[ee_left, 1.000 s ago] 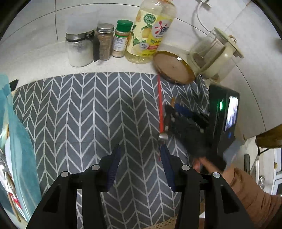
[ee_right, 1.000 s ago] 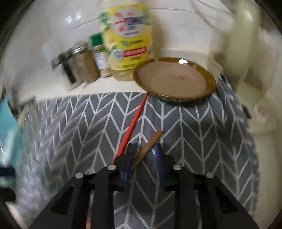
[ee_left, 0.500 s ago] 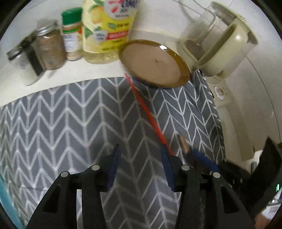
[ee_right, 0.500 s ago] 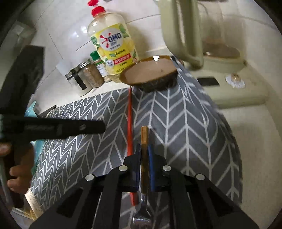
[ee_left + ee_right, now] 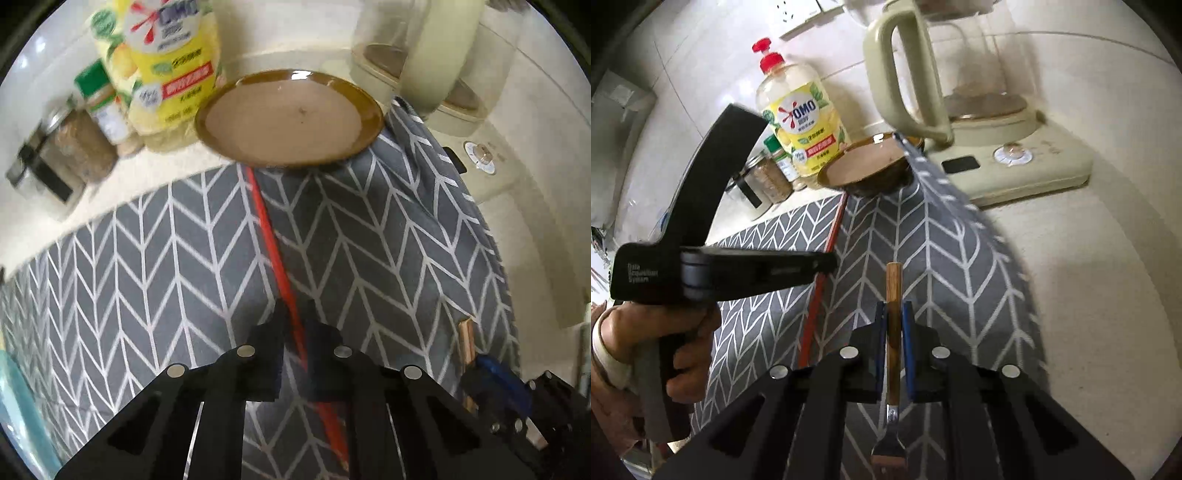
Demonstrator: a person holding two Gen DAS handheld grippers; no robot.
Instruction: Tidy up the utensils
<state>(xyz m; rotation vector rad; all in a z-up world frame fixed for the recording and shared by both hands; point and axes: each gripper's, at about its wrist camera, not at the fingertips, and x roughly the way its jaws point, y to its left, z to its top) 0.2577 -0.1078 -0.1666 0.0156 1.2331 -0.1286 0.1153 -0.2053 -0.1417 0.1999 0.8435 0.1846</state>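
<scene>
**kitchen_newb:** so what's each claw actually got right now?

**umi_fan:** The right gripper (image 5: 894, 325) is clamped tight on a wooden-handled metal fork (image 5: 894, 295). Blue pads pinch the handle on both sides, the wood end sticks out forward and the tines hang back underneath the claw. It's held up over the grey mat with the white chevron pattern (image 5: 945, 236).

**kitchen_newb:** and the left one?

**umi_fan:** The left gripper (image 5: 293, 325) has its fingers narrowed around a long thin red chopstick (image 5: 271, 236). The stick runs right through the gap, but the shot's a bit blurry, so I honestly can't tell if it's pinching it or just straddling it. The chopstick lies on the mat, with its far end up against the brown glazed ceramic plate (image 5: 365, 107).

**kitchen_newb:** anything else around?

**umi_fan:** Behind the plate there's a yellow OMO dish soap bottle with a red pump cap (image 5: 801, 125), plus a green-lidded spice jar (image 5: 98, 99) just beside it. A cream electric kettle with a glass body (image 5: 960, 85) sits on its base at the mat's far right corner.
</scene>
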